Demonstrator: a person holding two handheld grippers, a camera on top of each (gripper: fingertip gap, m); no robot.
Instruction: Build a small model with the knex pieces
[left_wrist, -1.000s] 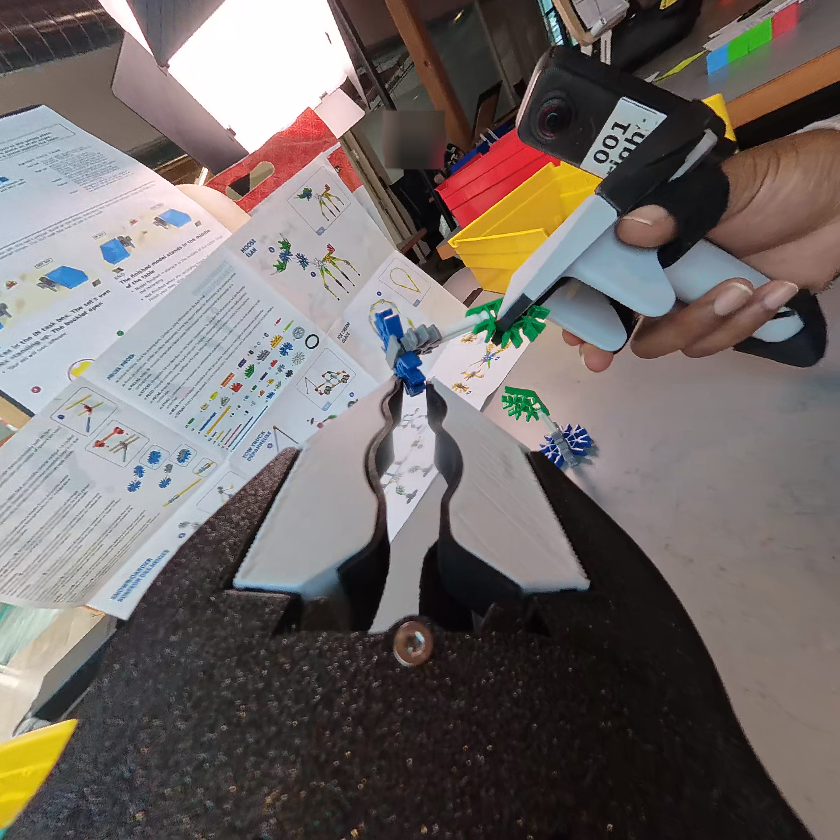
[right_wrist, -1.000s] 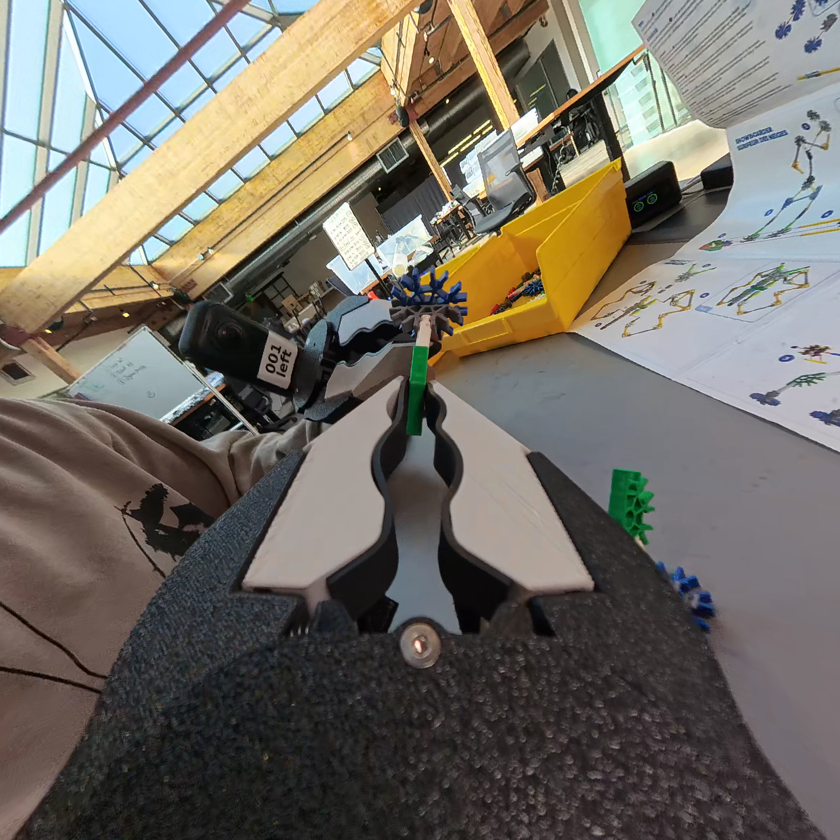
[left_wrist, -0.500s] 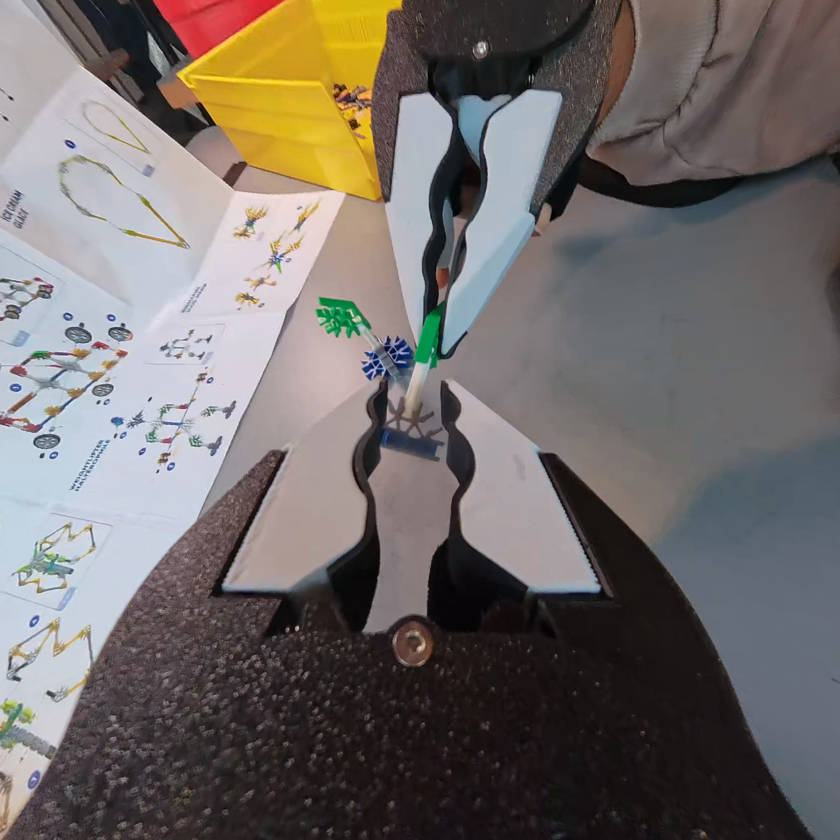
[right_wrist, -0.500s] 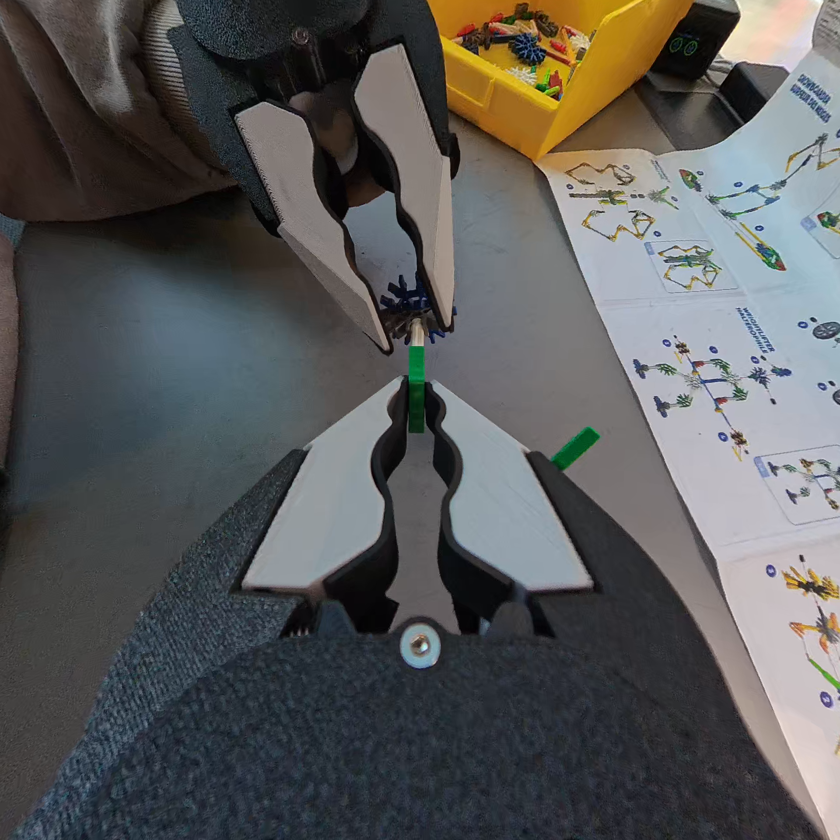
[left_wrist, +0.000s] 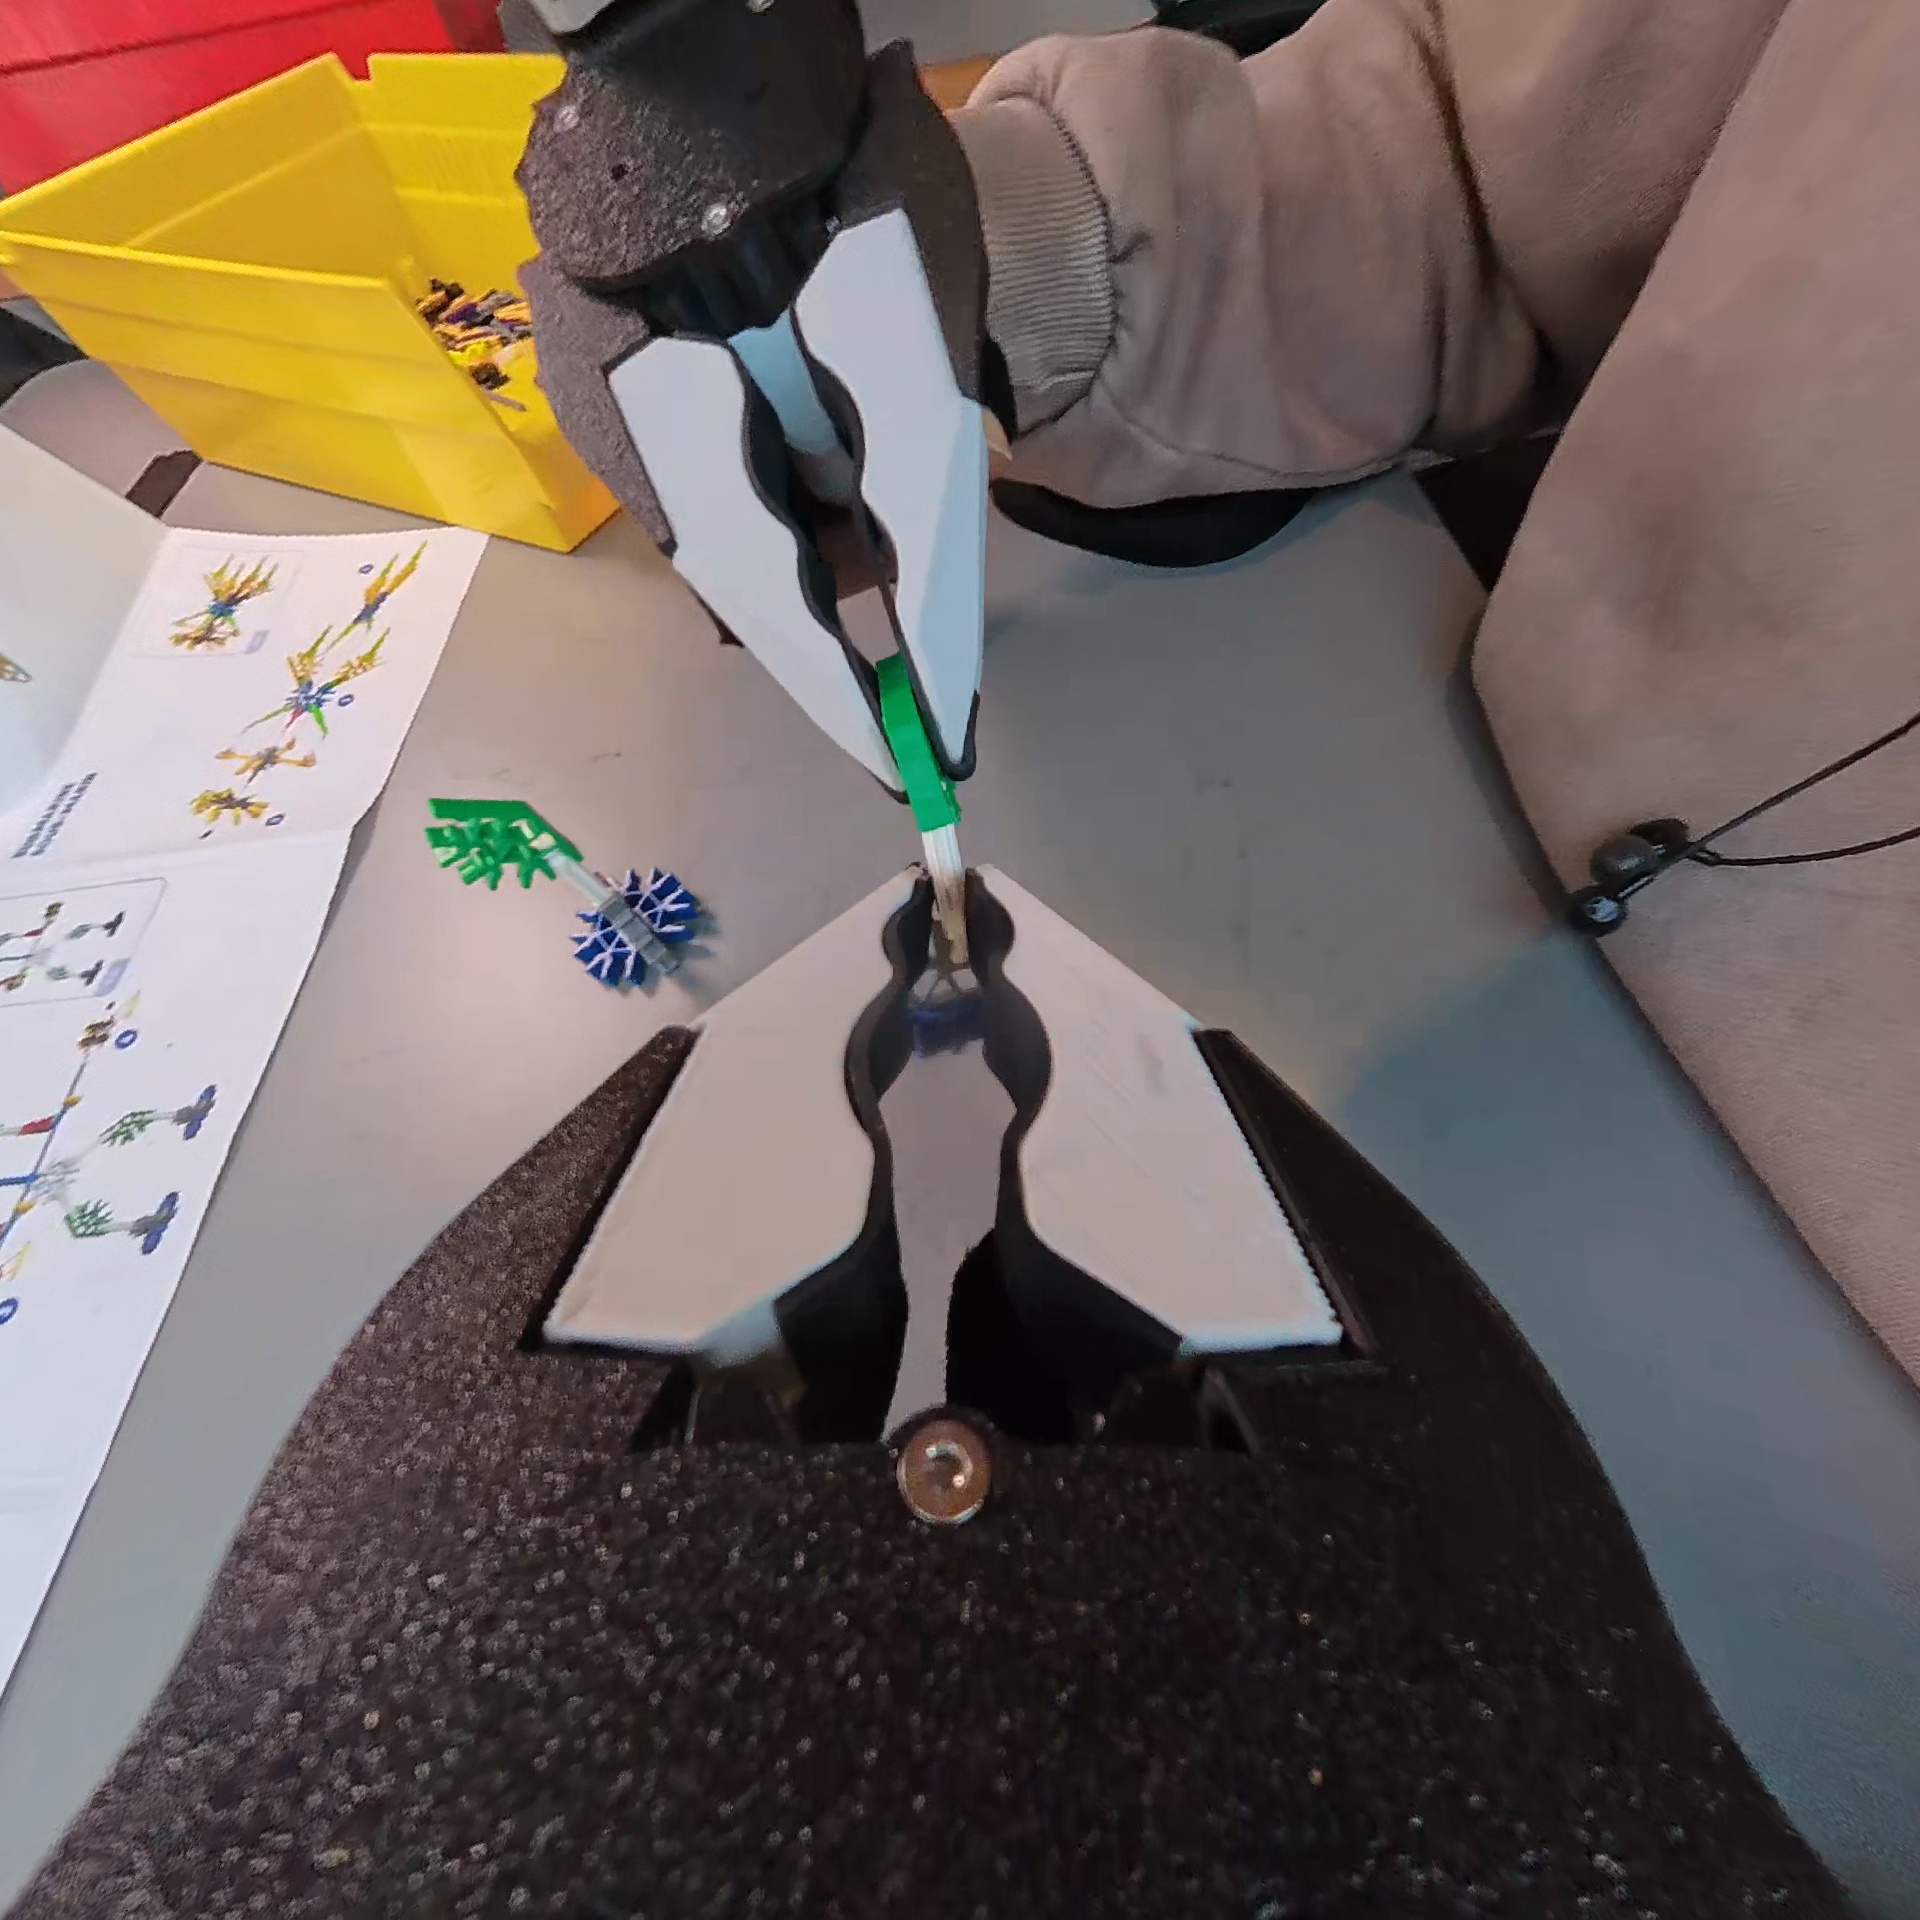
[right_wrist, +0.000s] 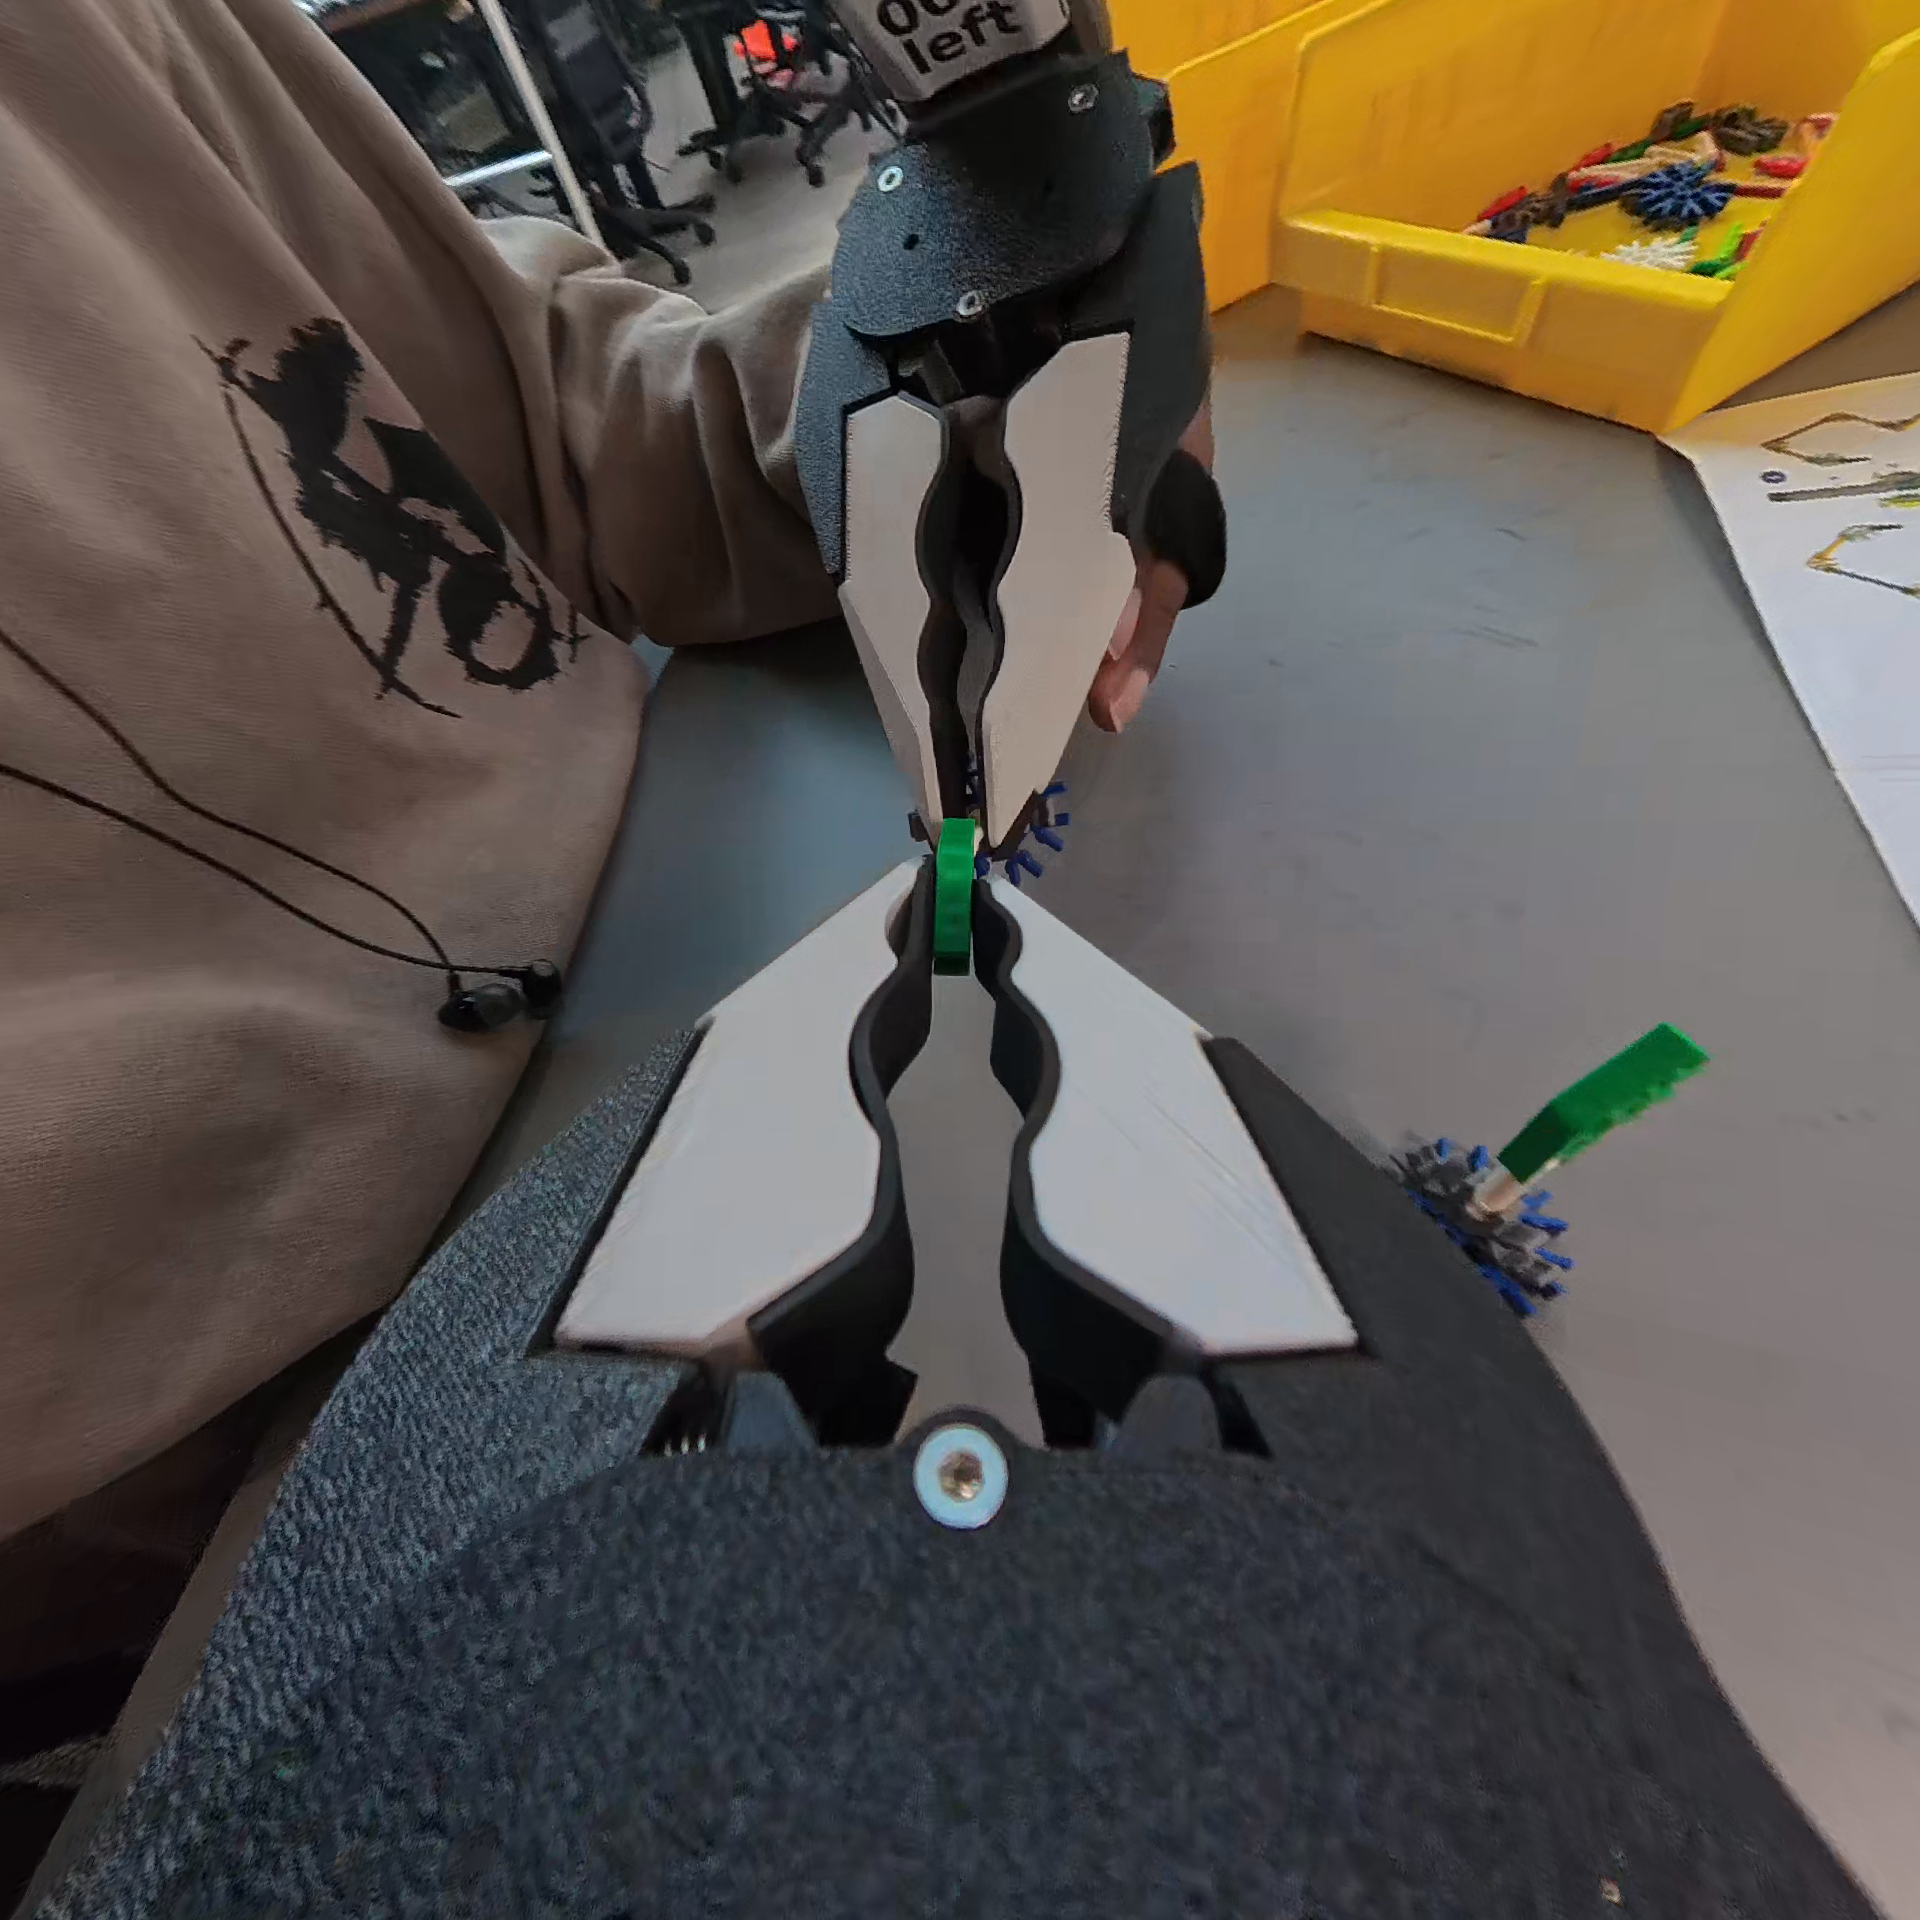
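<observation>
Yellow bin (left_wrist: 260, 343) and instruction sheet (left_wrist: 187, 935) lie left, a loose green-and-blue assembly (left_wrist: 566, 883) beside them, then the left gripper (left_wrist: 945, 883) pinched on a white rod (left_wrist: 943, 847) whose green connector (left_wrist: 914, 748) the right gripper (left_wrist: 925, 769) clamps, over the grey table (left_wrist: 1195, 779)

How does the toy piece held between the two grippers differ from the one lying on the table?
The held piece is off the table, gripped at both ends: the right gripper is shut on its green connector, the left gripper on its pale rod. The loose piece lies untouched on the grey table, beside the instruction sheet. Both join a green connector to a blue spiky one by a pale rod.
</observation>
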